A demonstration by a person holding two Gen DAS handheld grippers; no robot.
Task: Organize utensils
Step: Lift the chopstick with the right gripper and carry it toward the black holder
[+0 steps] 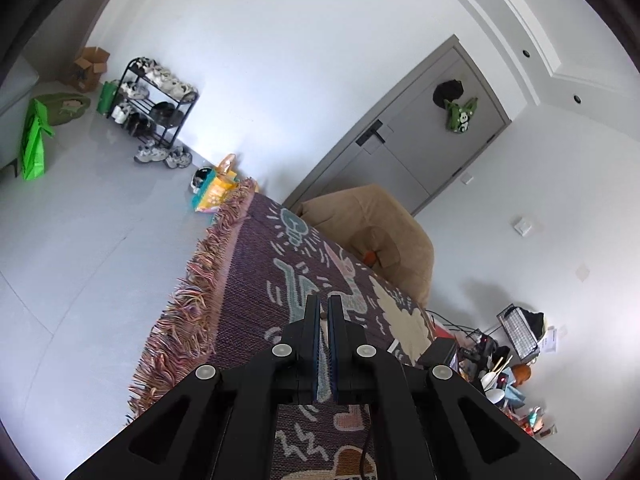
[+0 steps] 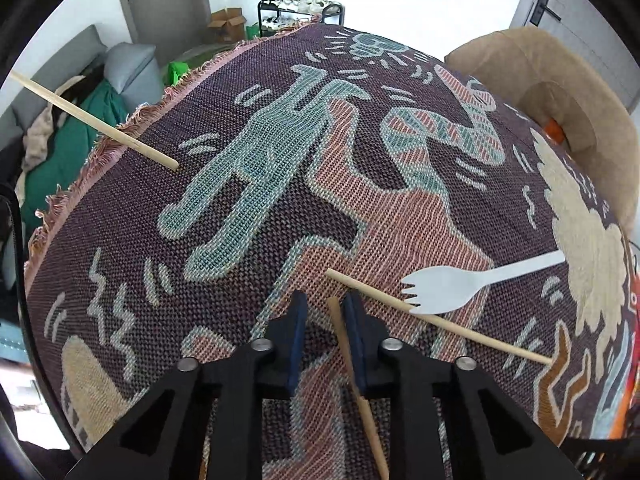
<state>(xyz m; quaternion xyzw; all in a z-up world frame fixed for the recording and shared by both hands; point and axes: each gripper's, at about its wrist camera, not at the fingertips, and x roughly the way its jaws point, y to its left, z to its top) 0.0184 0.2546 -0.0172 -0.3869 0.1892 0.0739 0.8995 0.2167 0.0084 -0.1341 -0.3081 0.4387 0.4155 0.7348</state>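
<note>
Left tongs (image 1: pixel 324 308): we are seeing the two dark blades standing pressed almost together with nothing between them, hanging over the woven blanket.

Right tongs (image 2: pixel 326 306): we are looking down steeply along them; a gap is showing between the blades, and a wooden chopstick (image 2: pixel 352 368) is lying in that gap, close along the right-hand blade. Whether the pad is actually pressing on it, we cannot tell. No earlier view is here to compare with.

Second chopstick (image 2: pixel 440 320): it is lying flat on the blanket just ahead and to the right of the right tongs, running slantwise from near the blade tips out toward the right edge.

Fork (image 2: pixel 452 284): we are finding a white plastic fork lying flat on the blanket, its tines touching or overlapping the second chopstick (the handle is pointing up and to the right).

Third chopstick (image 2: pixel 96 122): it is sticking in from the upper left, its end reaching over the fringed edge of the blanket; what is carrying its far end is out of frame.

Surface: it is being covered by a purple blanket (image 2: pixel 280 184) with teal, salmon and cream figures and a fringe along its edge.

Background: a tan beanbag (image 2: pixel 560 92) is sitting beyond the far right corner, and a shoe rack (image 1: pixel 156 100) is standing against the wall.
</note>
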